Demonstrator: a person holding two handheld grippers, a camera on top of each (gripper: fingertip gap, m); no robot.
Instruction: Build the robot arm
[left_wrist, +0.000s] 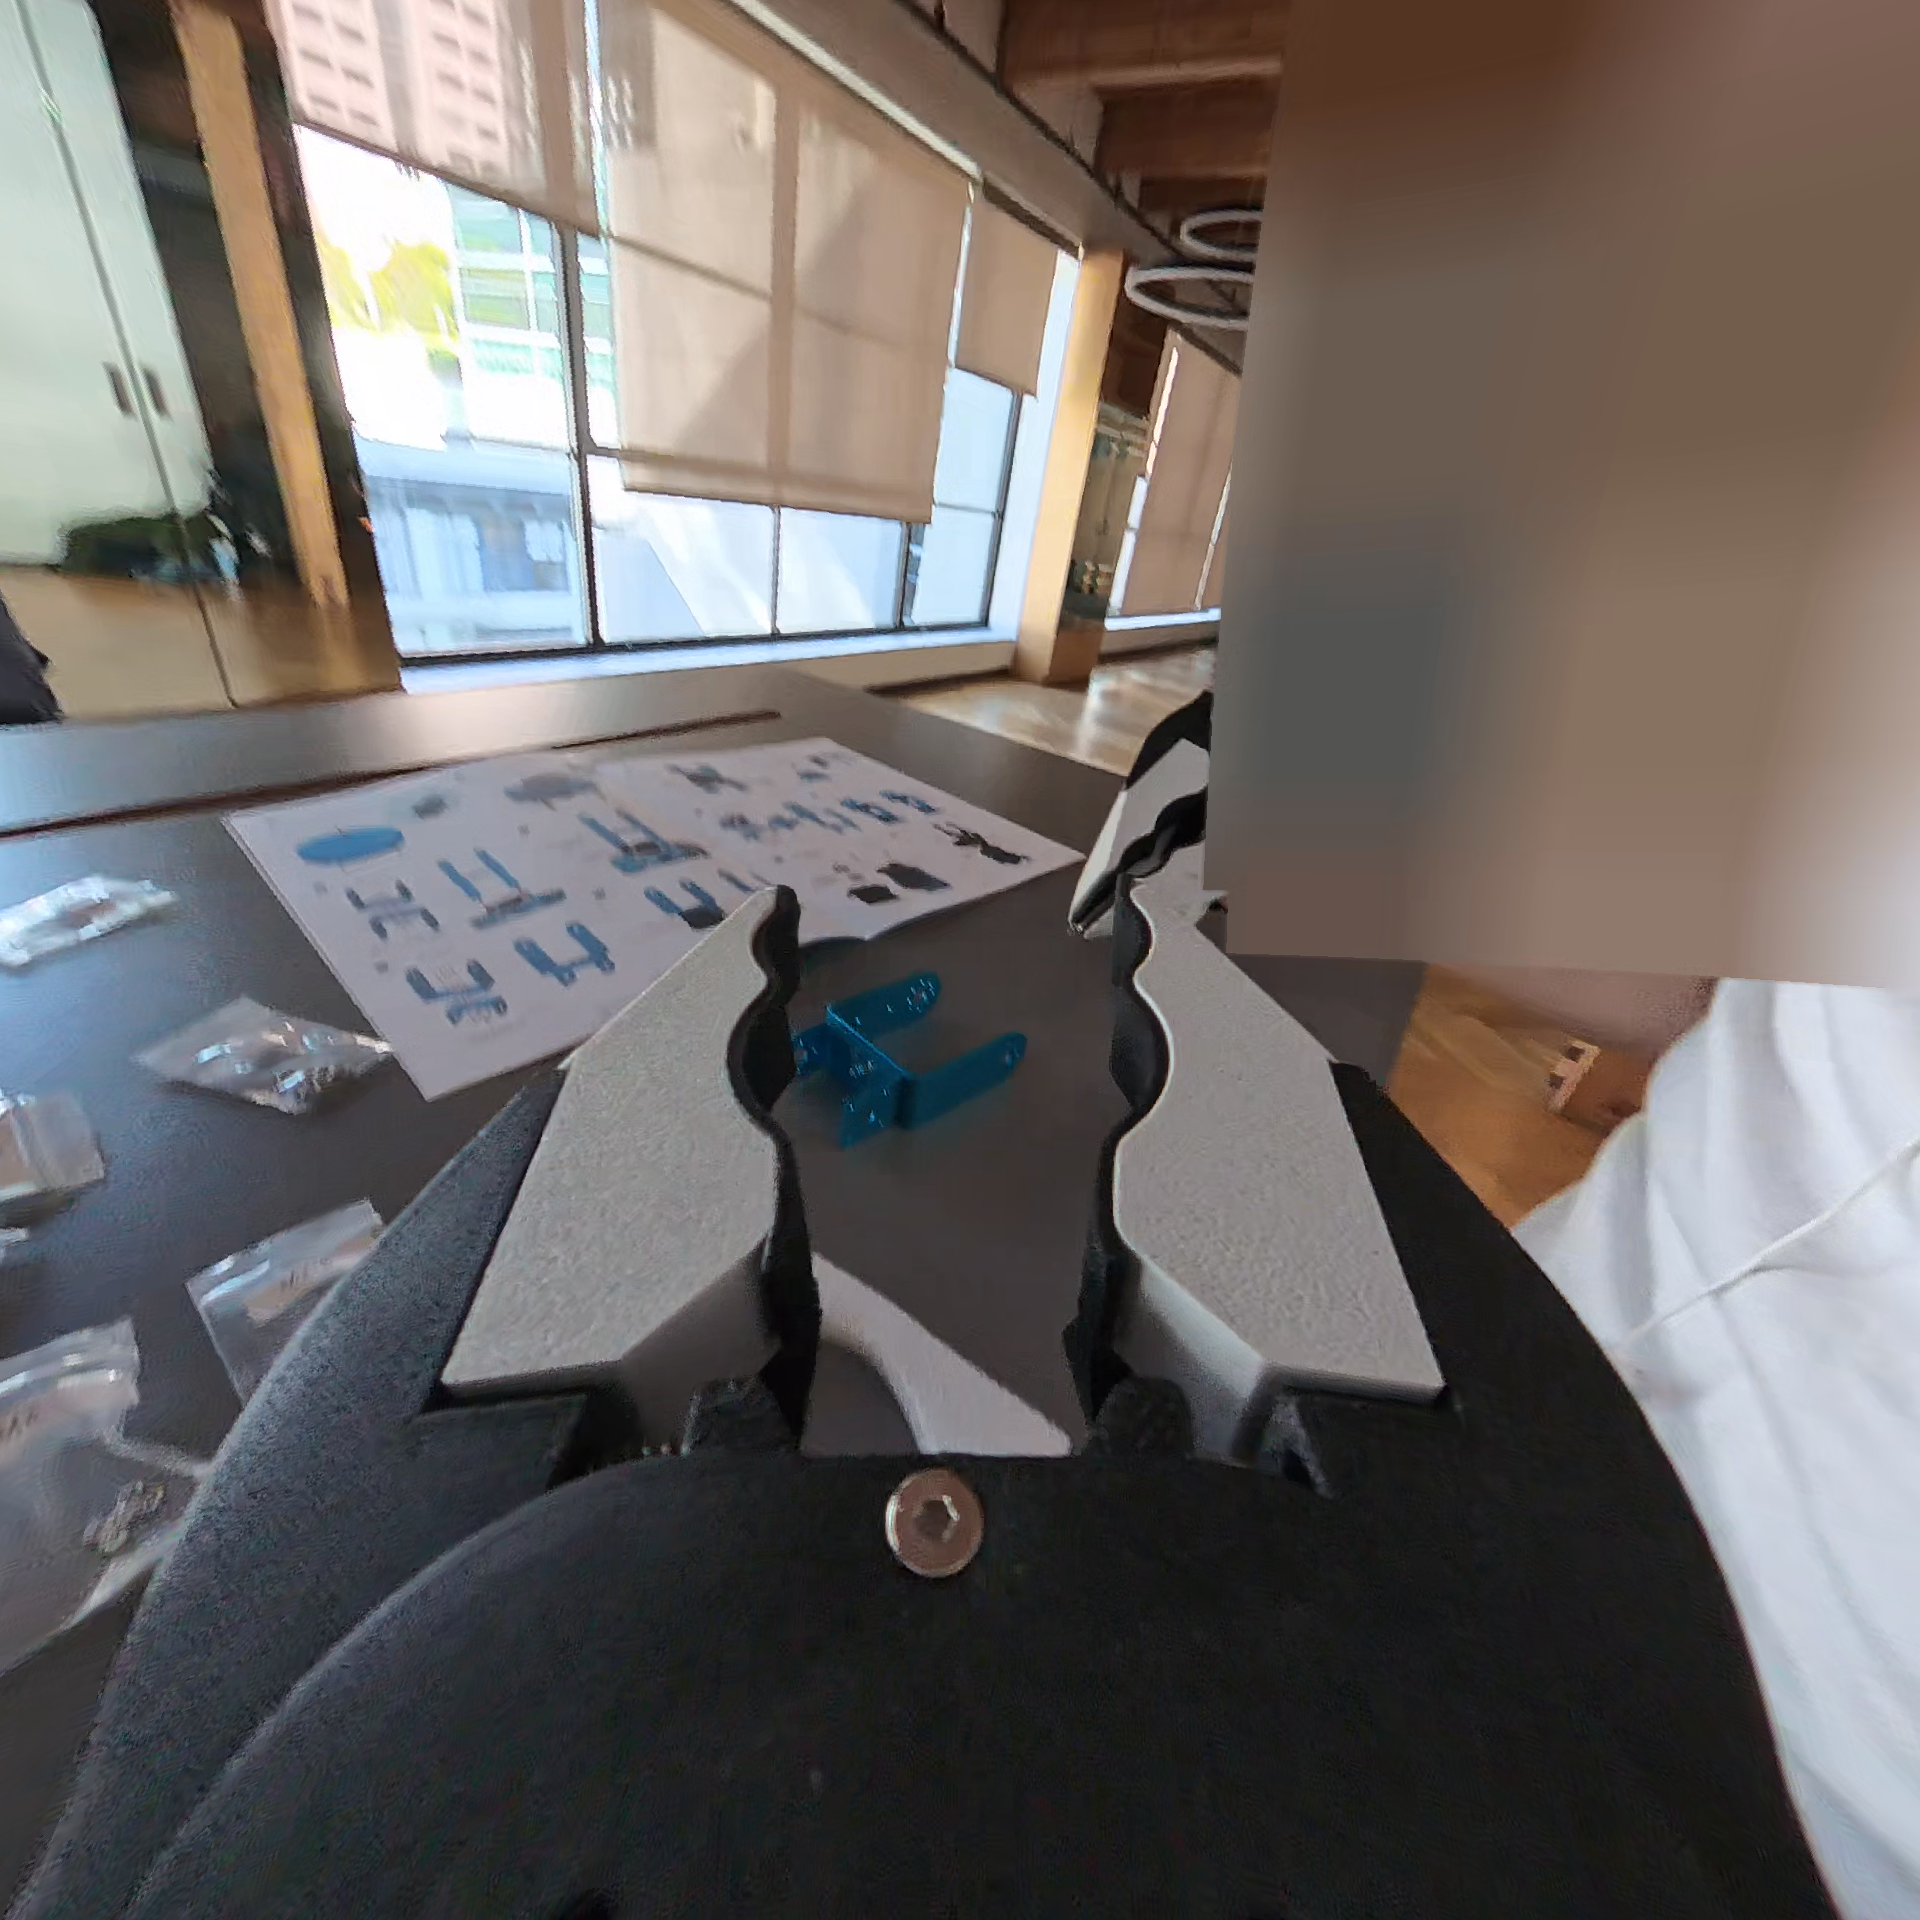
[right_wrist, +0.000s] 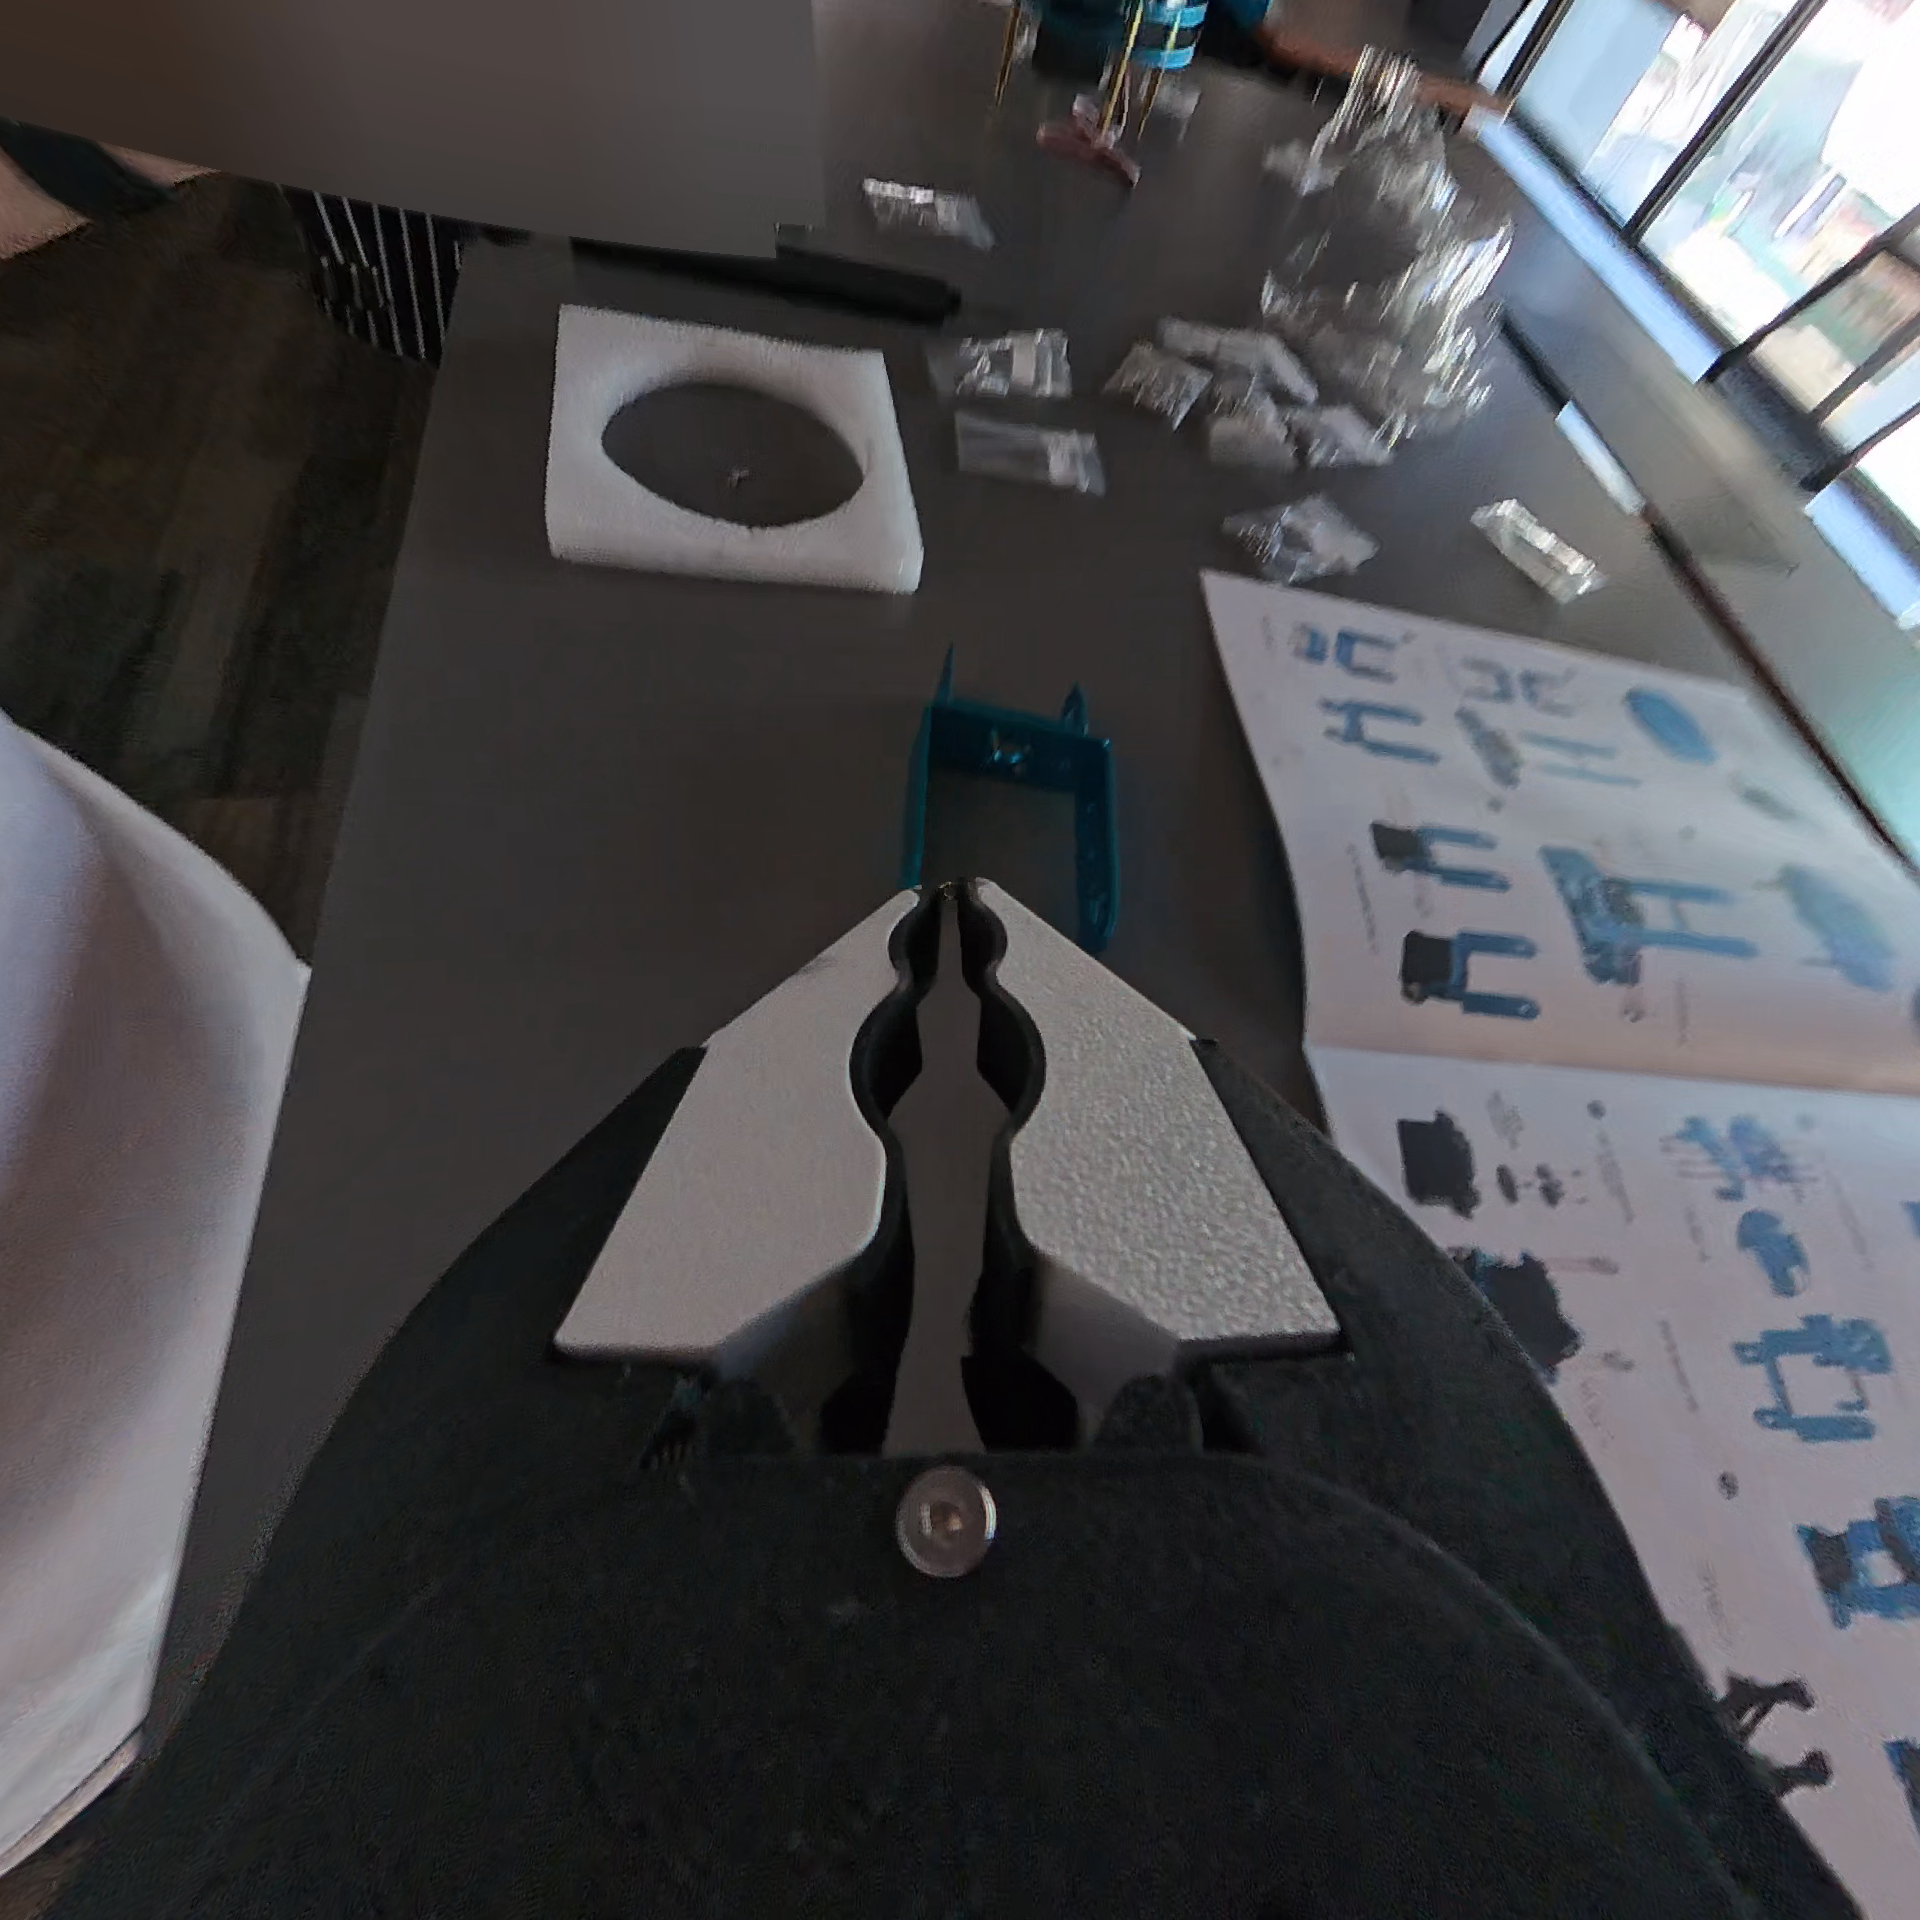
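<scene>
The left gripper hangs above the dark table with its fingers wide apart and nothing between them. Through the gap shows a blue metal bracket, lying on the table just beyond the tips; the gripper seems aimed at it, not touching.

The right gripper has its fingers drawn together at the tips. A tiny shiny thing seems pinched there, perhaps a screw, but it is too small to be sure. The same bracket lies just beyond these tips, its two arms pointing toward the gripper.

A printed instruction sheet lies to the right of the bracket, open and flat, probably for reading while working. Small clear bags of parts are spread on the far side, and a white foam pad with a round hole lies far left.

The far bags are blurred; their contents cannot be made out. A white sleeve is cut off at the left edge.
</scene>
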